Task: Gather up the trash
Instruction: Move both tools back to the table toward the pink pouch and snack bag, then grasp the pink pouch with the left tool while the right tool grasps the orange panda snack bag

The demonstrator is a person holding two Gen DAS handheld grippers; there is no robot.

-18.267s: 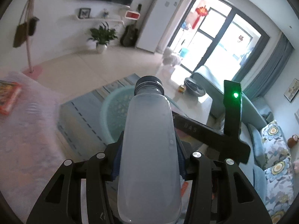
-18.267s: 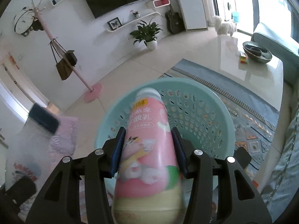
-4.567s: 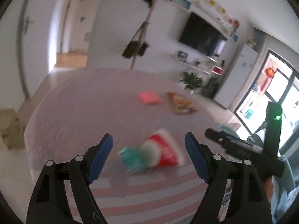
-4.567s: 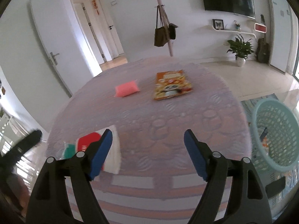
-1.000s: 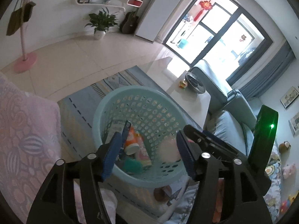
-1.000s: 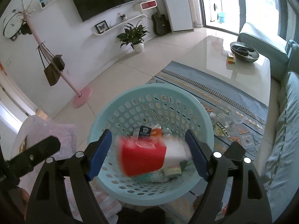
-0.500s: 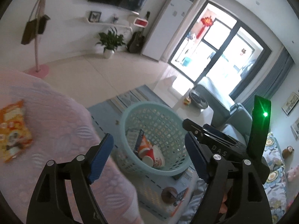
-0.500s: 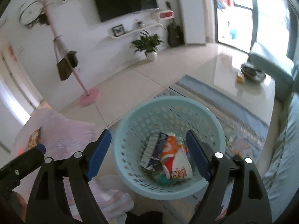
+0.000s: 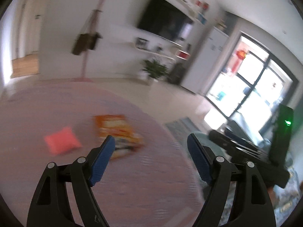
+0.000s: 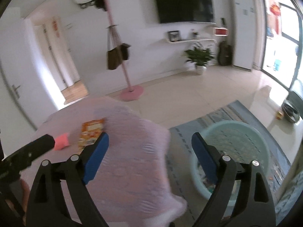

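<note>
An orange snack bag (image 9: 117,134) and a pink packet (image 9: 61,142) lie on the pink-covered table (image 9: 132,185). My left gripper (image 9: 150,160) is open and empty above the table, just short of the snack bag. My right gripper (image 10: 149,155) is open and empty over the table's right edge. In the right wrist view the snack bag (image 10: 91,133) and pink packet (image 10: 61,141) lie far left, and the teal basket (image 10: 244,132) with trash inside stands on the floor at the right. Both views are blurred.
A pink coat stand (image 10: 124,64) with a brown bag, a potted plant (image 10: 198,58) and a wall TV (image 10: 184,4) stand at the back. A striped rug (image 10: 217,119) lies under the basket. A glass table with a bowl (image 10: 290,111) is far right.
Both grippers have swung left, away from the basket and back over the table. The snack bag and pink packet have come into view ahead of the left gripper.
</note>
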